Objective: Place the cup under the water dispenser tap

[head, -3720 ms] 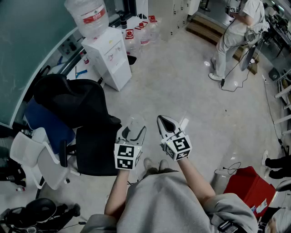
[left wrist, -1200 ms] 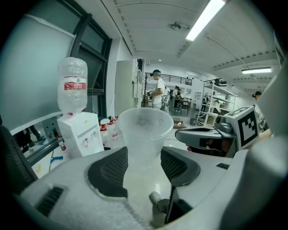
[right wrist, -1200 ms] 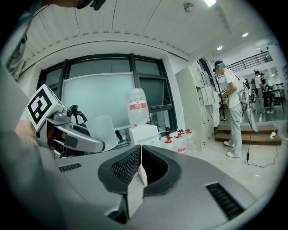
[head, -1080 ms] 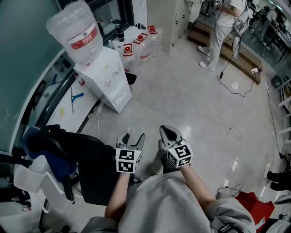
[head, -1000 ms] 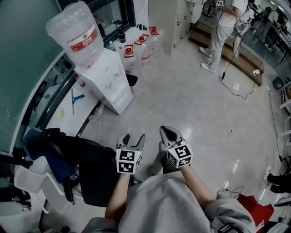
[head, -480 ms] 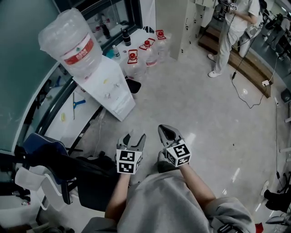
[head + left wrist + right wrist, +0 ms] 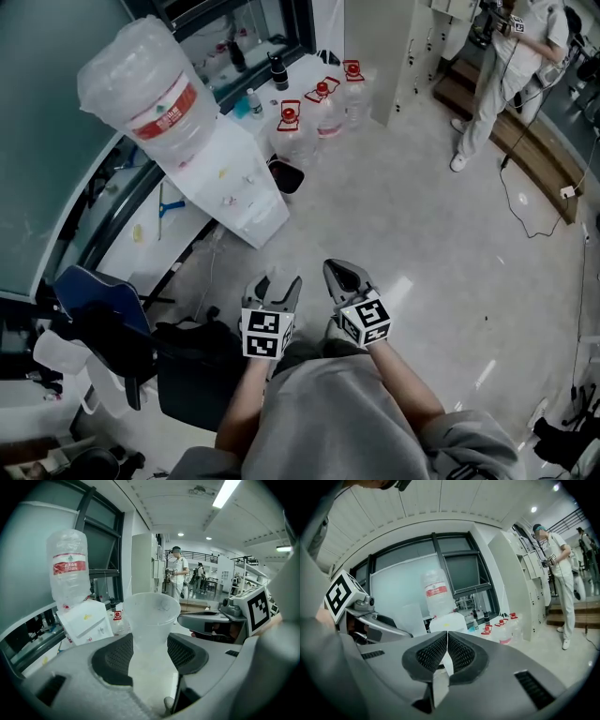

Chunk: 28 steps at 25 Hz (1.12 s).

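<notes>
One cup (image 7: 152,616) is pinched upright by the left gripper (image 7: 273,284) for the dispenser (image 7: 234,187) ahead; jaws of the right gripper (image 7: 343,275) are pressed together.

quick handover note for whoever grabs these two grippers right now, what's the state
Left claw: closed on the clear plastic cup, cup upright.
Right claw: shut, nothing in it.
Water dispenser: white, ahead and to the left by the window, big bottle on top; spare bottles on the floor beyond it.
Done: cup picked up and carried in front of you.
Left: cup is apart from the dispenser; walk up and set it under the tap, which is too small to make out from here.
</notes>
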Motion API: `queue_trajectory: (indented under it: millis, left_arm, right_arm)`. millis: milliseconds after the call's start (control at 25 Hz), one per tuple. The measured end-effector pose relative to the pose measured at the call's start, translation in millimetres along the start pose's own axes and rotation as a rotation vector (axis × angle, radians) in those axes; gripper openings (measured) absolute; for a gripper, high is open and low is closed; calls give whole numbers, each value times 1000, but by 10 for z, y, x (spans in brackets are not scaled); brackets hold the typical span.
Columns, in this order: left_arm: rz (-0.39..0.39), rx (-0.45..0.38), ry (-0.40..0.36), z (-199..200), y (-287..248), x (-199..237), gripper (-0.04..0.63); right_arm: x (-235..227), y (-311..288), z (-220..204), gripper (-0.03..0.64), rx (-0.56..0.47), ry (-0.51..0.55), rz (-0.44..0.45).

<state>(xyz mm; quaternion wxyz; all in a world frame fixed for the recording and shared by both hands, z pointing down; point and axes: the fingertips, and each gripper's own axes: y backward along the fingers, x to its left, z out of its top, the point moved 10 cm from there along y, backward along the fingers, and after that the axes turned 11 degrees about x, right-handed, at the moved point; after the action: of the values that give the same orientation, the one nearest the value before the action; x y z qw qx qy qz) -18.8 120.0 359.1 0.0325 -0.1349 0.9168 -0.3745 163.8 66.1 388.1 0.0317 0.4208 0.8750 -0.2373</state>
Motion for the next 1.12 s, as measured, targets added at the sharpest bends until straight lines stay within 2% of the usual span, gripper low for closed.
queue_trajectory:
  millis: [280,560,920,1120]
  left_arm:
    - [54,5,48,-8,-221,385,233]
    - [87,13,104,14,-611,1005,233]
    - [43,28,105,207,-1082,1690,233]
    - [21,45,97,194,-1308,2014,233]
  right_arm:
    - [-67,-431,-7,14,47,6,41]
    - [-159,-1028,95,14,95,2,33]
    - [-251,-1869,321,14,141,-12,-13]
    - [-281,-2270,339,14,135,-11,-49]
